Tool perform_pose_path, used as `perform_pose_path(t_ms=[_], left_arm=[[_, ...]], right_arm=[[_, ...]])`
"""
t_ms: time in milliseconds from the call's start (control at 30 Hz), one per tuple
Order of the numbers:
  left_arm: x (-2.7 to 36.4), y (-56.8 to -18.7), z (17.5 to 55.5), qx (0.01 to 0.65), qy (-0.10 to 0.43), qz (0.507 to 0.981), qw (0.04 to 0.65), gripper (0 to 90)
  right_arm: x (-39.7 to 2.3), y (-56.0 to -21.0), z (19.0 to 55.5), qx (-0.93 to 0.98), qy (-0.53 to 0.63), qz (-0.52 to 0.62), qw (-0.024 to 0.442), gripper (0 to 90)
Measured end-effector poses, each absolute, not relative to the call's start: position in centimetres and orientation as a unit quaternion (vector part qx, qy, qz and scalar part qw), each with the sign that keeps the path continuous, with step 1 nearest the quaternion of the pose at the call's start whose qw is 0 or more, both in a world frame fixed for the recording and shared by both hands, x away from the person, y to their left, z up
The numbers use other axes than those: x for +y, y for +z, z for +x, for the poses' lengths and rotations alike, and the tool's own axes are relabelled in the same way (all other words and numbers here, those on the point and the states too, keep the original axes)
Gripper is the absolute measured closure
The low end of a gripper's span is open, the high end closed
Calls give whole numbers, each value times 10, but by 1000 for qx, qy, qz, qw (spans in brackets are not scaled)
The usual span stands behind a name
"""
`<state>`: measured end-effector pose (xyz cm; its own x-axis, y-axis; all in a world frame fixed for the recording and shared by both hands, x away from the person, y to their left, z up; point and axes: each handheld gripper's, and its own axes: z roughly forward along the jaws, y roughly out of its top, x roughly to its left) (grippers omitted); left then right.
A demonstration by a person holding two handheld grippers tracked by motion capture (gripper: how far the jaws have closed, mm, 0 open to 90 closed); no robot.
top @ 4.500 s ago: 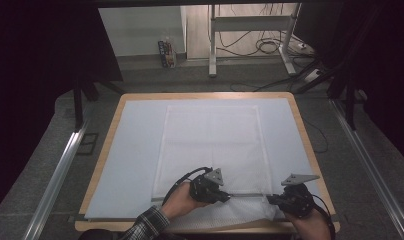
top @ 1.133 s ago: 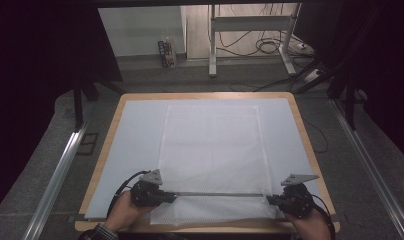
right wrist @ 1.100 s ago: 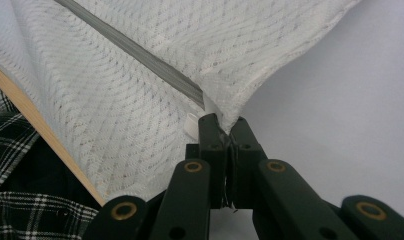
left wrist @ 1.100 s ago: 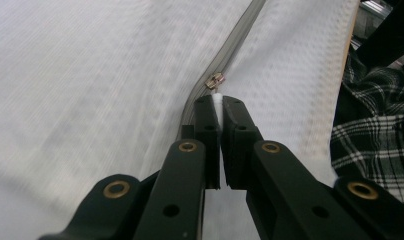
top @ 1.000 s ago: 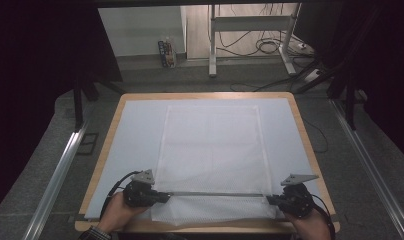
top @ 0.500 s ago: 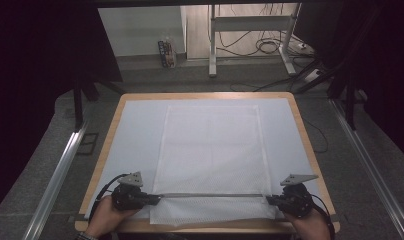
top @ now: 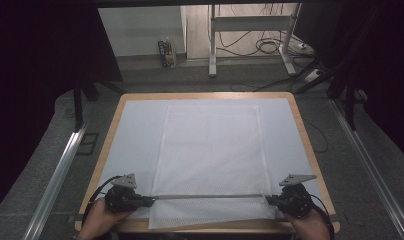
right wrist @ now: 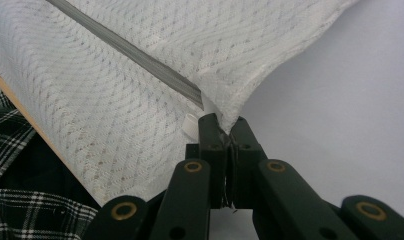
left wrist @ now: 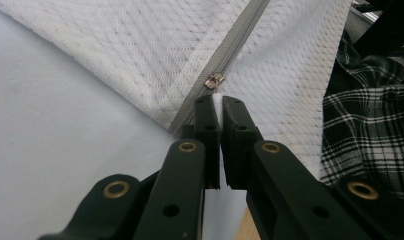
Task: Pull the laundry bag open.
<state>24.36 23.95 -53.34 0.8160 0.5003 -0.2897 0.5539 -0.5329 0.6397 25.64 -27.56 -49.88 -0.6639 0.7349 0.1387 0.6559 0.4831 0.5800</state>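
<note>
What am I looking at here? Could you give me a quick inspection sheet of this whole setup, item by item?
Surface: wooden-edged table covered by a pale blue sheet.
Job's things: white mesh zippered bag lying flat; grey zipper running across near the person's edge; metal zipper slider at the left end.
Clutter: nothing seen on the table.
Grippers: left hand-held gripper pinched on the white zipper pull tab; right hand-held gripper pinched on the bag's corner.
Cables: black cable looping from the left one; more on the floor.
Surroundings: metal rails, white stand legs, dark room.
</note>
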Motion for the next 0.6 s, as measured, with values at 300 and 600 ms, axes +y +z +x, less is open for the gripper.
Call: perform_pose_path(t_ms=[300, 600], left_arm=[[246, -536, 242, 308, -36, 873, 376, 873], [253, -535, 241, 315, -41, 871, 374, 872]], right_arm=[[-275, -500, 257, 861, 304, 404, 63, 861], [-274, -501, 257, 863, 303, 399, 61, 861]])
